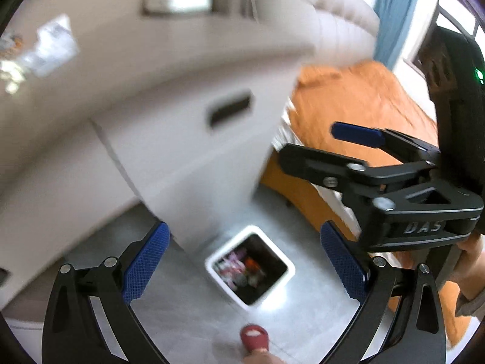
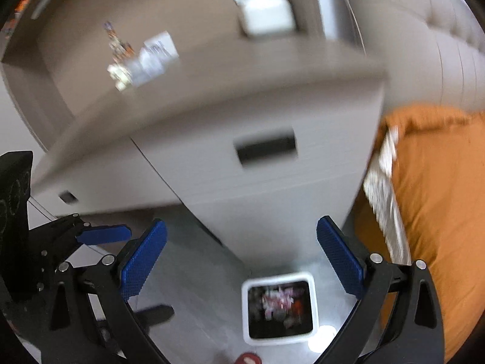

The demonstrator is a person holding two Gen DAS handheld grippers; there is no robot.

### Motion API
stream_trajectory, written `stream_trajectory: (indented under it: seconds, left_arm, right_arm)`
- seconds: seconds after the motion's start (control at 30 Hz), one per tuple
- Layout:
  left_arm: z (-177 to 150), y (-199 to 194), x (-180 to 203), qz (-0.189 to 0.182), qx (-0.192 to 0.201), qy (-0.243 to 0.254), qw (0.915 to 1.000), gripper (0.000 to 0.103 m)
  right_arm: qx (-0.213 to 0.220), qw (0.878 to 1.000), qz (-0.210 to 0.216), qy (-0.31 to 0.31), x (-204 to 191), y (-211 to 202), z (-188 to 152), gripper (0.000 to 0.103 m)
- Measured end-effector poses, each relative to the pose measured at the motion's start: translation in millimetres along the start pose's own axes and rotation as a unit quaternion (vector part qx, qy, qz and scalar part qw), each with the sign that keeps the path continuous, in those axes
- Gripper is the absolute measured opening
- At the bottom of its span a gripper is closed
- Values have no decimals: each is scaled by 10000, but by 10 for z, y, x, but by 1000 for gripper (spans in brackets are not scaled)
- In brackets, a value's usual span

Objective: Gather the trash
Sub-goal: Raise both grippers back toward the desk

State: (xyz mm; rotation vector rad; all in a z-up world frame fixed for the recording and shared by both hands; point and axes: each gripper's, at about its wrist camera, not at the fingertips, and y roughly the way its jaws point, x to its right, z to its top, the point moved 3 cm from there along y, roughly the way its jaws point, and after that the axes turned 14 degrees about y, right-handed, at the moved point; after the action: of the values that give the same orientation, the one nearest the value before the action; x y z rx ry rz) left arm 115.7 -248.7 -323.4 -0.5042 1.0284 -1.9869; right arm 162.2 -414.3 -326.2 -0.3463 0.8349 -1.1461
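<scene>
While both tools hung above the floor, I saw that the left gripper [image 1: 242, 261] had its blue pads wide apart with nothing between them, and the right gripper [image 2: 241, 261] was the same, spread and empty. The trash bin [image 1: 289, 268], white outside and dark inside, stood on the grey floor in the lower middle of both views, and it already held crumpled wrappers [image 2: 277, 301], pink, white and a little red. I judged that both tools were held high over it because the hands had nothing to carry, so the next piece of trash must be looked for elsewhere. In the upper left of the frames, on top of the beige cabinet [image 2: 212, 163], some small things lay: a clear packet [image 2: 156, 53] and something shiny beside it, too blurred for me to name; they could be trash. A white box [image 2: 266, 15] stood further back on the same top. The cabinet rose just beside the bin, so its corner and its front with the dark handle slot stood in the way of a direct lift toward those things. An orange bed cover [image 2: 436, 200] filled the right side. At the bottom edge a red slipper [image 1: 254, 338] showed, near the bin.
</scene>
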Motion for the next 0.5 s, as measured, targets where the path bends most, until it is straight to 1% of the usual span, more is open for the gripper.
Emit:
stream_trajectory:
  seconds: [0.03, 0.17, 0.27, 0.37, 0.5]
  left_arm:
    - [59, -146, -90, 165, 100, -35, 9998, 98]
    - [209, -585, -394, 525, 427, -195, 9975, 98]
    - [298, -903, -674, 809, 703, -316, 9937, 98]
    - [362, -1092, -929, 992, 865, -385, 9906, 98]
    - [475, -1292, -1452, 1132, 1048, -533, 9866, 98]
  right_arm:
    - [73, 9999, 56, -49, -75, -52, 76, 98]
    - [357, 9985, 272, -307, -448, -204, 393, 98]
    - [515, 9966, 430, -486, -733, -266, 598, 98]
    - [641, 9943, 593, -605, -1030, -251, 773, 98]
    - [708, 9923, 655, -779, -1413, -98, 968, 98]
